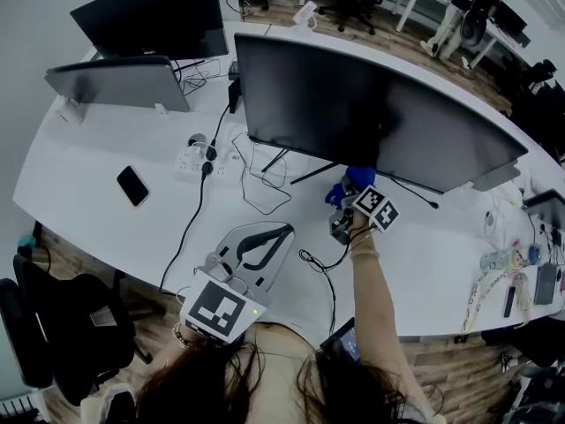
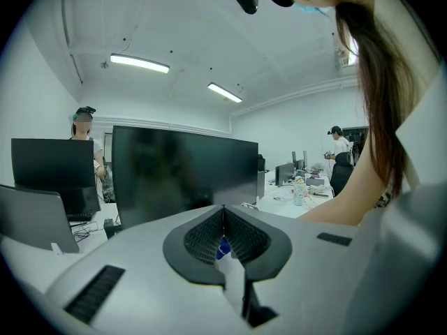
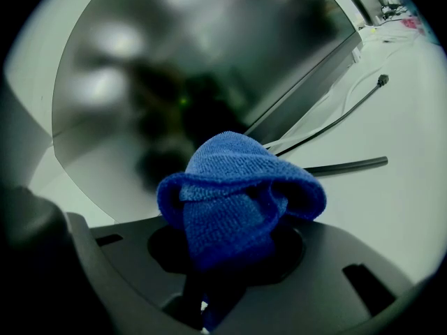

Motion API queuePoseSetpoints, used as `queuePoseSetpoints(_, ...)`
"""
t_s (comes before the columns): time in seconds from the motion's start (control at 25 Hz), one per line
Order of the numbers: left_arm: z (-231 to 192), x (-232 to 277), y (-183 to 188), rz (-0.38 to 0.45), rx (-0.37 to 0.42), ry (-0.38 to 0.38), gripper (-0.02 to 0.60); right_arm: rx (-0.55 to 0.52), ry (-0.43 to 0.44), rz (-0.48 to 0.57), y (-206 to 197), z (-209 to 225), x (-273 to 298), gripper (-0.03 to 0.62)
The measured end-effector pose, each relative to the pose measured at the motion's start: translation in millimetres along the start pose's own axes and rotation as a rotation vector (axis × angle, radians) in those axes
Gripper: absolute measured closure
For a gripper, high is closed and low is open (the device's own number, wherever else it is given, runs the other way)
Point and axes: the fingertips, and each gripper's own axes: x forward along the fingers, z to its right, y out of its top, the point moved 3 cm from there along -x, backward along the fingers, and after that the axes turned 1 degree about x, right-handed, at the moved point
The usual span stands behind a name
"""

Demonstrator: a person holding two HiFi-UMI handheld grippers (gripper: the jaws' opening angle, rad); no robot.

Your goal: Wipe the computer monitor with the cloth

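The wide dark computer monitor [image 1: 371, 113] stands mid-desk. A bunched blue cloth [image 1: 347, 184] sits just below its lower edge, near the stand, and my right gripper [image 1: 346, 208] is shut on it. In the right gripper view the cloth [image 3: 237, 194] covers the jaws, with the glossy screen [image 3: 195, 68] close behind; whether cloth and screen touch I cannot tell. My left gripper [image 1: 258, 247] hangs low over the desk's near edge, shut and empty. Its view has the jaws [image 2: 223, 215] meeting in front of the monitor [image 2: 181, 173].
A black phone [image 1: 132, 185] and a white power strip [image 1: 205, 159] with cables [image 1: 265, 193] lie left of the monitor. Two more screens [image 1: 119, 82] [image 1: 154, 16] stand at the far left. Small items [image 1: 521, 281] crowd the desk's right end. An office chair [image 1: 71, 325] is lower left.
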Motion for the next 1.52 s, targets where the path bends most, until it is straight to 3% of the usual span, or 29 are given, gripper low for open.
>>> queuePoseSetpoints(1.52,-47.5,-34.3,-9.8,0.010,-0.001,-0.033,0.572,-0.025,-0.005,-0.005,-36.1,-40.7,24.2,0.453)
